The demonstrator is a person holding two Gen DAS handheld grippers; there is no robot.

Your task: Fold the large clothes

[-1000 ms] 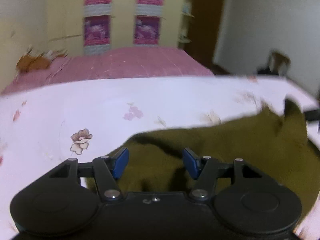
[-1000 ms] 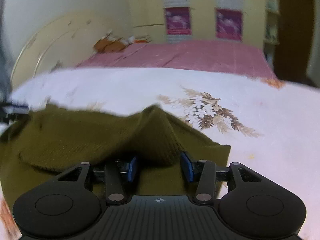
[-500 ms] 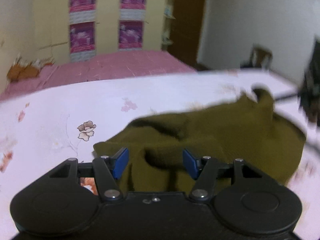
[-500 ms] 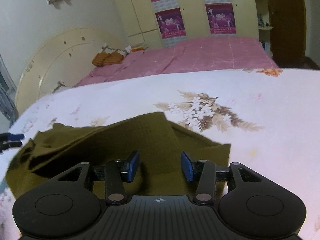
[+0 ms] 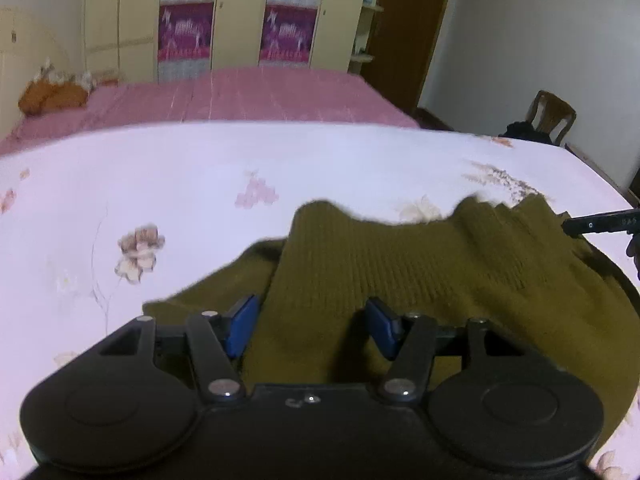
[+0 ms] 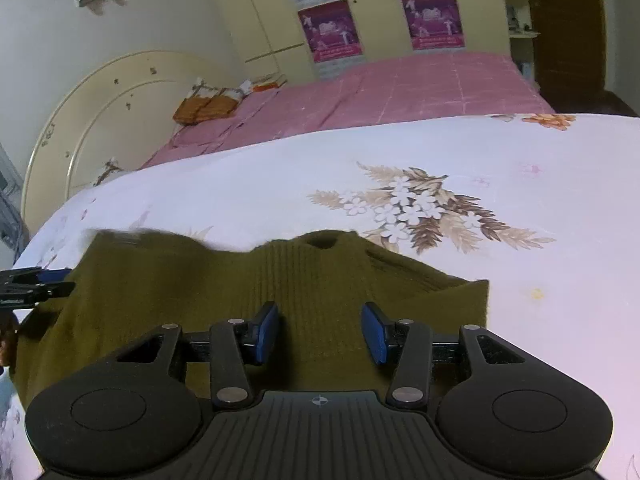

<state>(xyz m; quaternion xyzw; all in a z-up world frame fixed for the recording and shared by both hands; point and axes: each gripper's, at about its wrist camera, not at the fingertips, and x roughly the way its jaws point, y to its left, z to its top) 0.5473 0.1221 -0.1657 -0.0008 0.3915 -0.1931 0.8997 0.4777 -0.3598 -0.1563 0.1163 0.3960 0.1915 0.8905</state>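
An olive green knitted sweater (image 5: 400,272) lies bunched on the white flowered bedspread (image 5: 200,184). My left gripper (image 5: 312,320) is shut on a thick ribbed fold of it, which fills the gap between the blue pads (image 5: 242,322). My right gripper (image 6: 320,328) grips the sweater (image 6: 312,280) the same way, at its right end. The far edge of the cloth is blurred. The tip of the right gripper shows at the right edge of the left wrist view, and the left one at the left edge of the right wrist view.
Behind the white bedspread (image 6: 440,152) lies a pink cover (image 5: 240,96) with orange cushions (image 6: 204,108) by a cream headboard (image 6: 100,112). Wardrobes with purple posters (image 5: 184,36) stand at the back. A wooden chair (image 5: 548,116) is at the far right.
The sweater's raised peak has spread into a wide ribbed band between both grippers. The left gripper has sunk nearer to the bed. Both grips stay as they were.
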